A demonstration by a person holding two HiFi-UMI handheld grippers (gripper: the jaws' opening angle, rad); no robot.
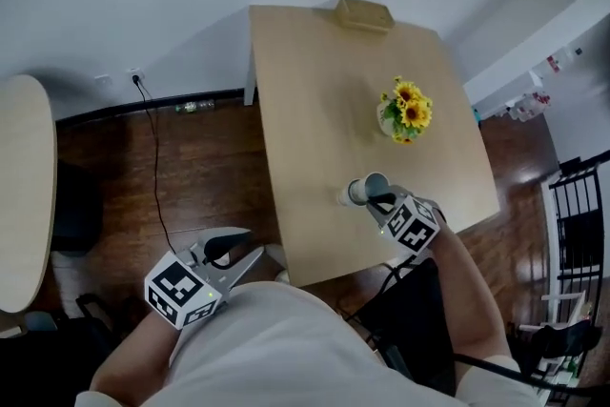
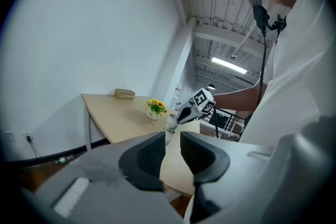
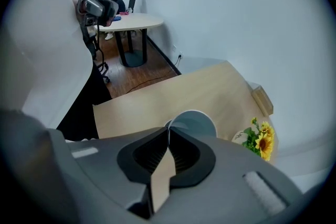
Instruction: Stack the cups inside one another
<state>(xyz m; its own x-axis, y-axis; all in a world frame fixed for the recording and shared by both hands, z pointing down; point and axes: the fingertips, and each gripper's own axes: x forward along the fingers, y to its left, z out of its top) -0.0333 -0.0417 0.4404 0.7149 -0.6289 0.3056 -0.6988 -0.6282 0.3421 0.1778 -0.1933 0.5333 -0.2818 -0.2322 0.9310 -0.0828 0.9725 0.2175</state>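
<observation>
A grey-blue cup point(image 1: 374, 186) point(image 3: 192, 122) hangs tilted over the near part of the wooden table point(image 1: 315, 119). My right gripper point(image 1: 379, 198) point(image 3: 168, 139) is shut on its rim, with the cup wall pinched between the pads. In the left gripper view the cup point(image 2: 171, 119) sits just above a second cup point(image 2: 168, 137) that stands on the table; the rim of that lower cup point(image 3: 166, 125) peeks out to the left of the held one. My left gripper point(image 1: 238, 248) point(image 2: 172, 152) stays off the table's near left corner, jaws slightly apart with nothing between them.
A pot of sunflowers point(image 1: 405, 110) stands mid-table just beyond the cups, and a small tan box point(image 1: 363, 12) lies at the far edge. A round table point(image 1: 19, 195) is at the left, a cable point(image 1: 157, 176) on the floor, a black rack point(image 1: 577, 205) at the right.
</observation>
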